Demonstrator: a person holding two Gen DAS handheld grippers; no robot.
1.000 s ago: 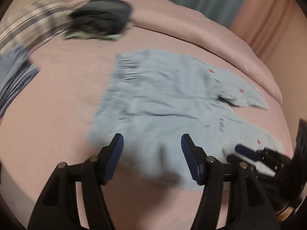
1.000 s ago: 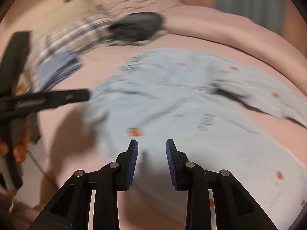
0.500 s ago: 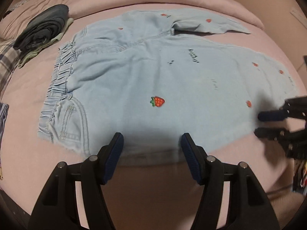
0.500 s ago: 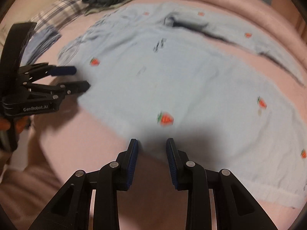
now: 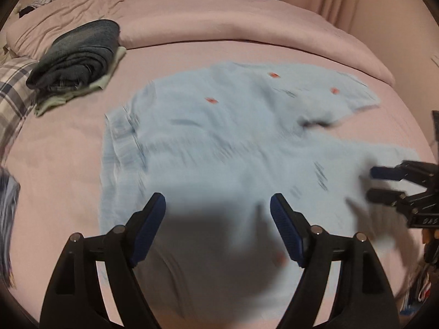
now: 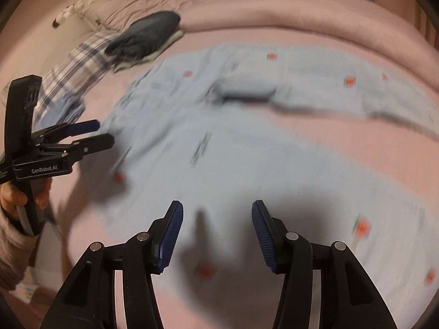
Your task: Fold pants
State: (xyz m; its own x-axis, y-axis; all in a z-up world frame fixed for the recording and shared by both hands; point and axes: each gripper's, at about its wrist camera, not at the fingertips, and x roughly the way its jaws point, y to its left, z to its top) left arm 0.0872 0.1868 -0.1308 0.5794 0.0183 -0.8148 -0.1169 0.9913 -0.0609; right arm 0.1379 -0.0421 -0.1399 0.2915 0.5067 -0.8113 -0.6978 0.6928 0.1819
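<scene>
- Dark folded clothes [image 5: 75, 54] lie at the far left of the pink bed [image 5: 68, 142].
- Left gripper [image 5: 218, 223]: fingers wide apart, holding nothing.
- Pants [image 5: 233, 142] lie spread flat mid-bed, blurred.
- Right gripper [image 6: 216, 231]: fingers wide apart, empty, over the pants' near edge.

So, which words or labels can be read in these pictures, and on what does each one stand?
"GenRobot.AI": white print on the side of the left gripper, seen from the right wrist.
Print on the right gripper, seen from the left wrist: cut off, unreadable.
Dark marks on the pants: too blurred to read.
</scene>
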